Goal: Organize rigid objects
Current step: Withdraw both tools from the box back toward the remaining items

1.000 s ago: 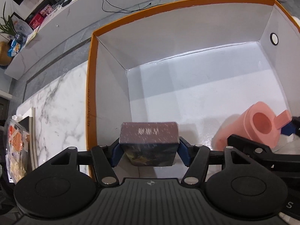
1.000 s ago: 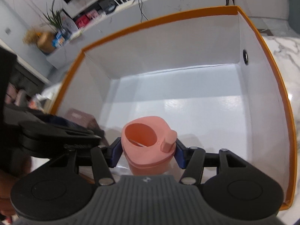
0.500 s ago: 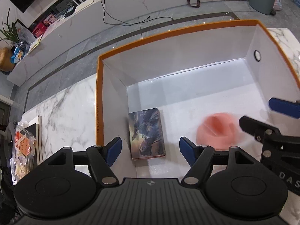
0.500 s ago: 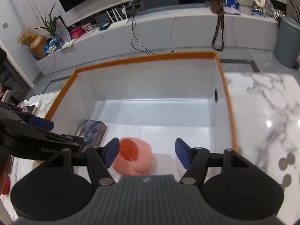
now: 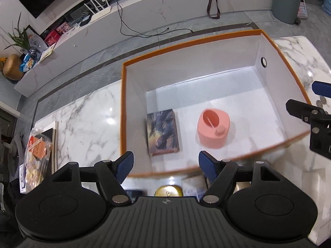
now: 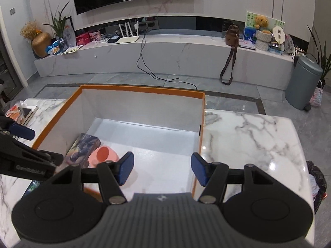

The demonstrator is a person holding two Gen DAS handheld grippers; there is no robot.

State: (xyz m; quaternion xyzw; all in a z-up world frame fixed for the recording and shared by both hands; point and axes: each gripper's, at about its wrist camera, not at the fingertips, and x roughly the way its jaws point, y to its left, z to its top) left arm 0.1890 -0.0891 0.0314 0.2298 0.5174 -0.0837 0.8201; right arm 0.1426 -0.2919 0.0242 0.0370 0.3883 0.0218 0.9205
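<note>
Inside the orange-rimmed white box (image 5: 123,111) | flat dark picture-covered box (image 5: 163,131) beside upright pink plastic container (image 5: 213,128) | left gripper (image 5: 165,166), right gripper (image 6: 161,168): jaws just opened, wide, empty

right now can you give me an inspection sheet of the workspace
surface: white marble table, glossy.
job's things: picture box lying flat and pink cup upright, apart, both inside the orange-rimmed bin.
clutter: snack packets at the table's left end; coins right of the bin.
grippers: left tool and right tool open, nothing between the pads, both above the bin's near rim.
cables: black cable trailing from the wall bench onto the floor.
surroundings: grey pedal bin, television, plants.
</note>
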